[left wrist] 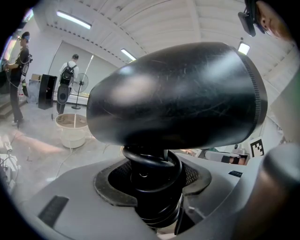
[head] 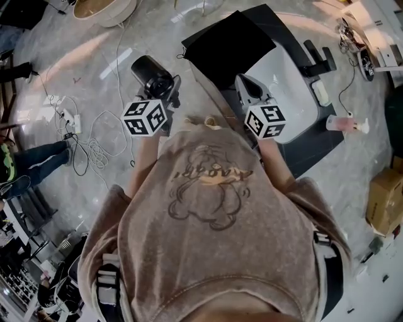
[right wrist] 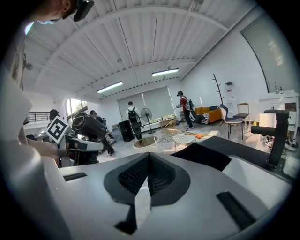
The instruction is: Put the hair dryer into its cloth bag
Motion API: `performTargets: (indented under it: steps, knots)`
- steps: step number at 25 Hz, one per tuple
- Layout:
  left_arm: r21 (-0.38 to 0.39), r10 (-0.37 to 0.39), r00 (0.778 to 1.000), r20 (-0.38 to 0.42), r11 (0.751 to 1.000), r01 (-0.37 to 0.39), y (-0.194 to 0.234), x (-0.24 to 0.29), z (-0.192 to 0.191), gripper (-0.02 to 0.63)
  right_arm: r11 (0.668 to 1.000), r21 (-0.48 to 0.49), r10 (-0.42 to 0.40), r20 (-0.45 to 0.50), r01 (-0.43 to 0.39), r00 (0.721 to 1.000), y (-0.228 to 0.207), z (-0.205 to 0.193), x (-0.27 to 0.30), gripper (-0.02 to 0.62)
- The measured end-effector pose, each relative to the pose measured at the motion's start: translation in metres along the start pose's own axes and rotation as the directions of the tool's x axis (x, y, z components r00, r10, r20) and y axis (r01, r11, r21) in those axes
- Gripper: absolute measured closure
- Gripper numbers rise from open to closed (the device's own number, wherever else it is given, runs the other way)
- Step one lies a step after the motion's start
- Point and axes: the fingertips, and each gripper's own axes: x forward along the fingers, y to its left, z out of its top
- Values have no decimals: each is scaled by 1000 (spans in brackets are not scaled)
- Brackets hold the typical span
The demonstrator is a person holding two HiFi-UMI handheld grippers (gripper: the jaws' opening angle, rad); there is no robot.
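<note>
The black hair dryer (head: 153,75) is off the table, its handle and coiled cord clamped between the jaws of my left gripper (head: 165,94). In the left gripper view its barrel (left wrist: 178,93) fills the frame above the left gripper (left wrist: 150,183), which is shut on the handle. The black cloth bag (head: 233,41) lies flat on the white table (head: 296,82), ahead of my right gripper (head: 247,85). In the right gripper view the right gripper (right wrist: 149,176) is shut with nothing in it, the bag (right wrist: 201,155) lies ahead to the right, and the hair dryer (right wrist: 87,124) is at the left.
Cables (head: 88,148) and a power strip (head: 70,121) lie on the floor at the left, with a round tub (head: 104,9) beyond. A pink bottle (head: 343,123) and a black stand (head: 318,58) sit on the table's right side. A cardboard box (head: 385,201) stands at the far right.
</note>
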Motion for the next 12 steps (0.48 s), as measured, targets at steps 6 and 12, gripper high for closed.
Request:
performTargets:
  steps: [6,12]
  knots:
    - [14,-27,999,-27,1000,28,11,8,6,364,999,9,-34,-2,34,999,2,1,9,595]
    - [3,-72,996,-57,997,72,18,16,3,364,996,17,-85,-2,85,996,3,-1,17,596]
